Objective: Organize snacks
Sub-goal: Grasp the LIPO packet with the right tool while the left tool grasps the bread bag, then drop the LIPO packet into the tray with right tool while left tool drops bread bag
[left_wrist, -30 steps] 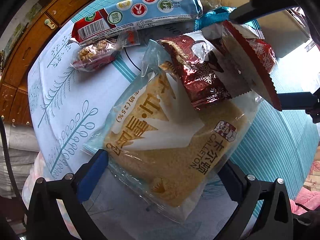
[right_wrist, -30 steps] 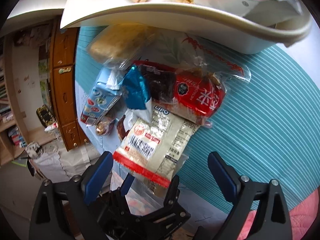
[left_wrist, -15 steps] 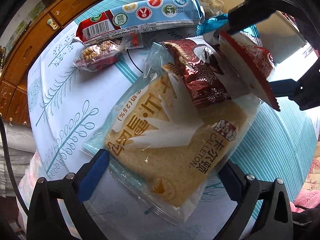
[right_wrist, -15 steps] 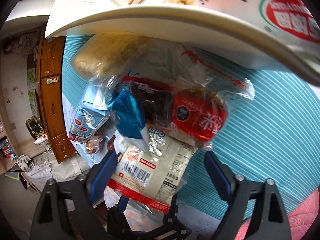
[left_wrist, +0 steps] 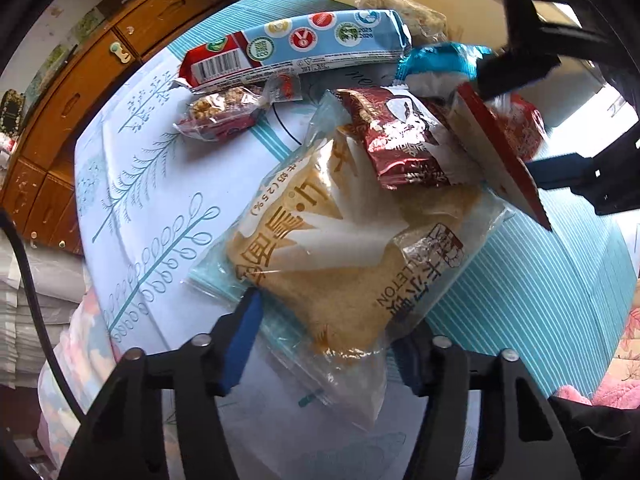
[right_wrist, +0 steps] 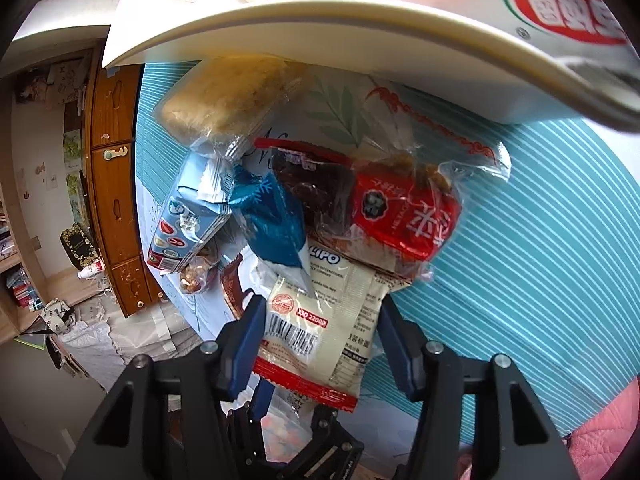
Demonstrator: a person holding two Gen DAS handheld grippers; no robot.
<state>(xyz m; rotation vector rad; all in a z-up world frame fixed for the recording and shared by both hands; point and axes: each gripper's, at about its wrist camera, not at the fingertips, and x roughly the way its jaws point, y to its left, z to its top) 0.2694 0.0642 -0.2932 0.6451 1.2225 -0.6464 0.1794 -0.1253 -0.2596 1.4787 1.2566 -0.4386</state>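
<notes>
The left gripper (left_wrist: 332,340) had just been closing; its jaws were clamped on the near end of the bread bag (left_wrist: 344,252), low at six o'clock. The right gripper (right_wrist: 320,336) had likewise been closing on the white cracker packet (right_wrist: 320,320). Both grips probably served to lift the snacks toward the white tray (right_wrist: 360,40) at twelve o'clock.

Both the left gripper (left_wrist: 328,344) and the right gripper (right_wrist: 320,344) are showing black angular frames, blue finger pads (left_wrist: 242,340) and silver screws (left_wrist: 201,340); a black cable (left_wrist: 28,280) is trailing alongside.
</notes>
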